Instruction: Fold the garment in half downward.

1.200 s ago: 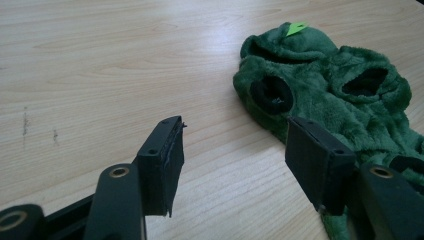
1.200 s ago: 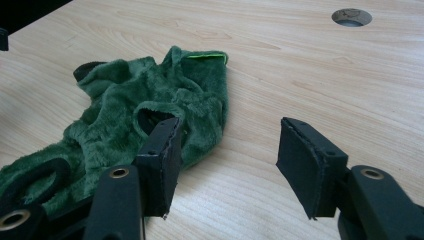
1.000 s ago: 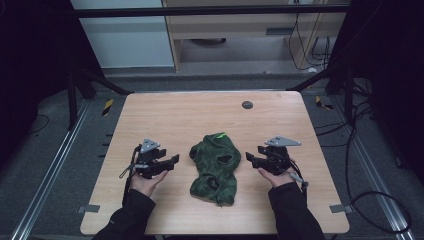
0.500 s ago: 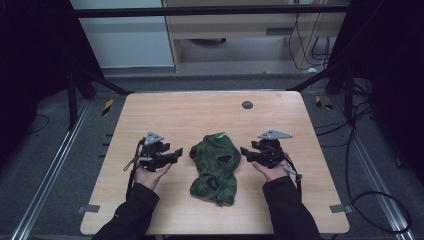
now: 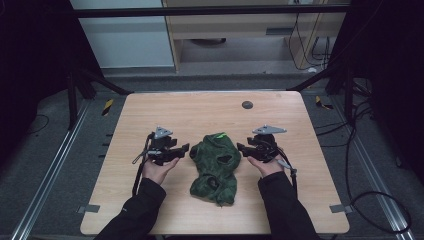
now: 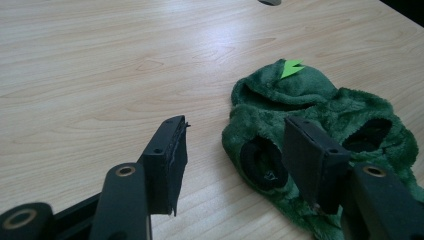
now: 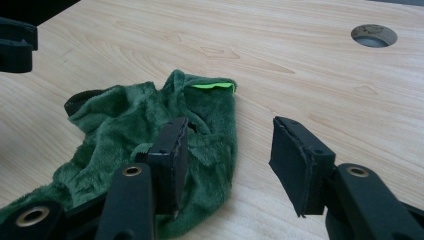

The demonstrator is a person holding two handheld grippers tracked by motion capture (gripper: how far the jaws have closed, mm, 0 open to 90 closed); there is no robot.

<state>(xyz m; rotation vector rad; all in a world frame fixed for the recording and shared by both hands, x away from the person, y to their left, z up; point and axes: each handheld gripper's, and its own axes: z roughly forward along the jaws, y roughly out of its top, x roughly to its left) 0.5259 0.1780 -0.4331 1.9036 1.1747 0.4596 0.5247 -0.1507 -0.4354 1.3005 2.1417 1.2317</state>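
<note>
A crumpled dark green plush garment (image 5: 216,167) with a bright green tag lies in the middle of the wooden table (image 5: 210,112). My left gripper (image 5: 183,148) is open just left of it; in the left gripper view the garment (image 6: 320,120) shows a dark sleeve opening between the jaws, with the right jaw over the fabric. My right gripper (image 5: 241,148) is open at the garment's right edge; in the right gripper view its left jaw stands over the green plush (image 7: 135,135) and its right jaw over bare wood. Nothing is gripped.
A round cable hole (image 5: 247,105) sits in the table's far side, also in the right gripper view as a hole (image 7: 374,36). Black frame legs and cables surround the table on the floor. Cabinets stand beyond the far edge.
Both grippers have moved inward and slightly away from the person, closing on the garment from either side. The garment has not moved.
</note>
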